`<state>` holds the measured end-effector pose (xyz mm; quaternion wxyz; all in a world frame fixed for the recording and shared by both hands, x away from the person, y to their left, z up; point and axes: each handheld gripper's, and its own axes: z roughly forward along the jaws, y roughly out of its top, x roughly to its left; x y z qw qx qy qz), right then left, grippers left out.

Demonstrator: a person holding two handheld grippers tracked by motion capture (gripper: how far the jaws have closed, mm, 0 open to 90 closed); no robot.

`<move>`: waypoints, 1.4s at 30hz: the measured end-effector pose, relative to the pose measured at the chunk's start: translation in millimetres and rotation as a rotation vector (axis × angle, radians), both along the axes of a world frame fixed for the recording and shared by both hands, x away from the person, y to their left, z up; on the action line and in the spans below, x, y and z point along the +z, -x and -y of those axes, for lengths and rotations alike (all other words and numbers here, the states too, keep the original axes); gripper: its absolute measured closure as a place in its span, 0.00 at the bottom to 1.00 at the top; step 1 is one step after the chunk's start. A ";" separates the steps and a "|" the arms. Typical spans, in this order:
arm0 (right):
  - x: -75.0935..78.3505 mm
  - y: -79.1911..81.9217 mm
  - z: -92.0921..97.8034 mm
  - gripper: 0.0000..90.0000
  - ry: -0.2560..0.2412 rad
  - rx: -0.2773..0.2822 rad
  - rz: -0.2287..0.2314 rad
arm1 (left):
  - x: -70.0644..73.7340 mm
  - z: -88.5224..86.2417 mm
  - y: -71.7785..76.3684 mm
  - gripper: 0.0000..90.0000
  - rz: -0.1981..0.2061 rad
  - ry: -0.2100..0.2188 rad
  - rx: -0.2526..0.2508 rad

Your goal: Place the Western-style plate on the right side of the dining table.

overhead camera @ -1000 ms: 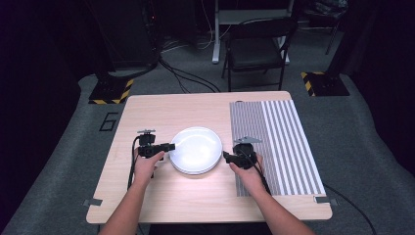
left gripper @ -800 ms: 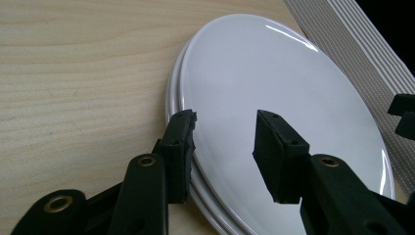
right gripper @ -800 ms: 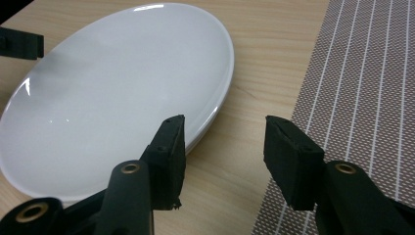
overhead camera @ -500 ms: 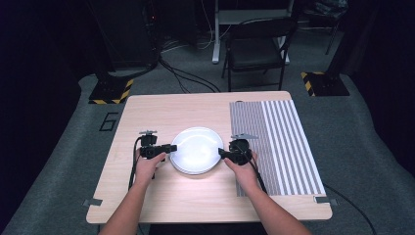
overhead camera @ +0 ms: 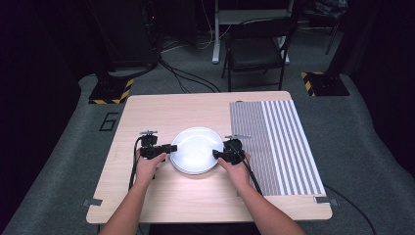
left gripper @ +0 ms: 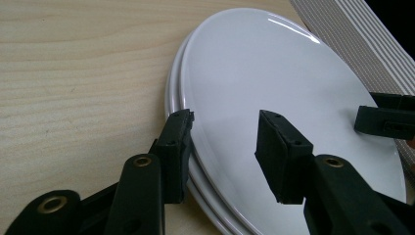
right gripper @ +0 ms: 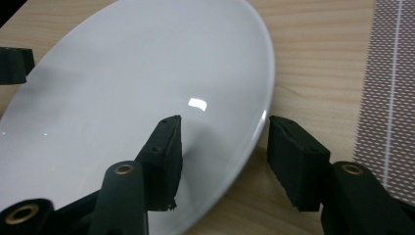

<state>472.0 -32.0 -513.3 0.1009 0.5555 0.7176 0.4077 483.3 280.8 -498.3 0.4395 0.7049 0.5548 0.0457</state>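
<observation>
Dark floor surrounds a pale wooden table (overhead camera: pixel 161 117) bearing one striped mat (overhead camera: pixel 276 147) on its right part and white plates (overhead camera: pixel 195 149) stacked at its middle. From above the stack reads as one disc; the left gripper view reveals at least two rims (left gripper: pixel 178 93). One gripper sits at each side: the left gripper (overhead camera: pixel 168 148) and the right gripper (overhead camera: pixel 218 154), each with jaws parted astride the stack's edge, the rim between them ungripped. One folding chair (overhead camera: pixel 257 46) stands beyond the table
</observation>
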 end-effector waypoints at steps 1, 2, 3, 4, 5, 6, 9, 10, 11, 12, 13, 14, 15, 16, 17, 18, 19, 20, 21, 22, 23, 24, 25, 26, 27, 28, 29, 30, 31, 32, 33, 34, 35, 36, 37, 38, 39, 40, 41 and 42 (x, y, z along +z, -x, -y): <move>0.6 0.2 -1.6 0.52 -0.002 0.003 0.004 | -0.2 0.1 0.1 0.63 0.000 0.004 0.001; 2.0 1.0 -3.4 0.52 0.008 -0.003 0.000 | -0.3 0.3 0.3 0.63 0.000 0.005 0.001; 2.1 0.7 -4.2 0.52 0.020 -0.005 0.010 | -0.2 1.3 0.6 0.63 -0.002 0.010 0.008; 2.8 1.2 -4.9 0.52 0.021 -0.014 0.002 | -0.4 1.1 0.4 0.63 0.001 0.007 0.003; 3.2 1.2 -4.4 0.53 0.024 -0.014 0.006 | -0.6 1.6 0.4 0.63 -0.001 0.013 0.003; 3.7 1.5 -3.8 0.53 0.030 -0.020 0.014 | -0.8 1.6 0.3 0.64 -0.002 0.011 -0.001; 6.5 2.8 -2.7 0.54 0.028 -0.025 0.021 | -1.4 2.6 -0.1 0.64 0.003 0.007 -0.010; 7.6 3.0 -2.1 0.54 0.028 -0.028 0.025 | -1.5 3.0 -0.2 0.64 0.003 0.008 -0.009; 8.6 3.2 -1.3 0.54 0.023 -0.026 0.026 | -1.3 4.4 0.2 0.64 -0.003 0.016 0.001; 9.7 3.6 -0.8 0.55 0.018 -0.028 0.023 | -1.6 4.9 -0.1 0.64 0.001 0.014 0.000; 10.8 3.9 -0.2 0.55 0.018 -0.030 0.023 | -1.8 5.7 0.0 0.64 0.002 0.013 -0.001; 11.8 4.4 0.3 0.55 0.012 -0.031 0.022 | -2.1 5.8 -0.2 0.64 0.005 0.003 -0.008; 12.6 4.6 1.0 0.55 0.012 -0.032 0.025 | -2.3 7.3 -0.2 0.64 0.003 0.008 -0.004; 13.7 5.2 1.8 0.55 0.006 -0.035 0.027 | -2.4 7.7 -0.3 0.64 0.002 0.007 -0.006; 14.5 5.4 2.8 0.55 0.012 -0.032 0.031 | -2.6 8.3 -0.3 0.64 -0.003 0.012 -0.007; 15.5 5.9 3.6 0.55 0.009 -0.031 0.031 | -3.2 8.5 -0.7 0.64 -0.006 0.016 -0.017; 16.5 6.4 5.4 0.55 0.009 -0.036 0.034 | -3.5 9.7 -0.6 0.64 -0.011 0.025 -0.015; 17.0 6.2 7.2 0.55 0.006 -0.034 0.036 | -3.7 10.7 -0.7 0.64 -0.012 0.031 -0.018; 17.5 6.3 8.4 0.55 0.002 -0.039 0.033 | -3.7 12.2 -0.5 0.64 -0.015 0.028 -0.024; 18.0 6.0 10.7 0.55 -0.001 -0.041 0.031 | -4.0 13.2 -1.1 0.64 -0.009 0.023 -0.035; 18.3 5.7 12.7 0.55 0.001 -0.040 0.033 | -4.0 15.0 -1.1 0.64 -0.010 0.022 -0.038; 18.8 5.6 14.2 0.56 -0.005 -0.042 0.033 | -4.0 16.3 -1.2 0.64 -0.009 0.020 -0.039; 19.2 5.6 15.6 0.56 -0.003 -0.043 0.035 | -4.1 17.6 -1.3 0.64 -0.009 0.018 -0.039; 20.2 6.3 16.2 0.56 -0.007 -0.048 0.028 | -4.2 18.9 -1.6 0.64 -0.009 0.014 -0.049; 21.2 7.0 17.8 0.56 -0.007 -0.048 0.030 | -4.5 20.4 -1.9 0.64 -0.009 0.019 -0.045; 21.6 7.1 19.4 0.56 -0.004 -0.046 0.038 | -5.0 20.9 -2.5 0.64 -0.006 0.019 -0.051; 22.5 8.0 20.4 0.56 -0.012 -0.050 0.032 | -5.3 20.9 -2.8 0.64 -0.008 0.015 -0.059; 23.4 8.7 21.7 0.56 -0.012 -0.049 0.032 | -5.5 22.1 -2.8 0.64 -0.013 0.027 -0.054; 23.9 9.1 22.5 0.56 -0.012 -0.050 0.032 | -6.0 23.3 -3.4 0.64 -0.014 0.035 -0.050; 24.8 10.0 23.9 0.56 -0.016 -0.050 0.034 | -6.3 23.9 -3.7 0.64 -0.015 0.036 -0.054; 25.0 10.1 24.9 0.57 -0.015 -0.052 0.034 | -6.5 24.9 -3.9 0.64 -0.015 0.040 -0.054; 25.3 10.3 26.3 0.57 -0.011 -0.052 0.035 | -6.6 25.7 -4.3 0.64 -0.015 0.042 -0.057; 25.5 10.5 27.3 0.57 -0.009 -0.055 0.032 | -6.7 26.1 -4.6 0.64 -0.015 0.039 -0.067; 25.1 10.1 28.6 0.57 -0.007 -0.055 0.033 | -6.5 27.8 -4.6 0.64 -0.015 0.045 -0.063; 24.7 9.9 30.2 0.57 -0.005 -0.053 0.030 | -6.6 29.1 -4.9 0.64 -0.012 0.045 -0.066; 24.3 9.8 31.3 0.57 -0.005 -0.059 0.025 | -6.4 29.9 -5.1 0.64 -0.010 0.044 -0.068; 23.9 9.6 32.6 0.57 -0.003 -0.055 0.024 | -6.1 31.6 -5.0 0.64 -0.013 0.048 -0.068; 23.2 9.7 33.9 0.57 -0.002 -0.060 0.020 | -6.3 32.3 -5.3 0.64 -0.009 0.047 -0.071; 22.8 9.7 34.9 0.57 -0.001 -0.058 0.018 | -6.1 33.6 -5.4 0.64 -0.009 0.045 -0.075; 22.7 10.1 36.5 0.57 -0.003 -0.065 0.009 | -6.3 34.5 -5.6 0.64 -0.008 0.048 -0.075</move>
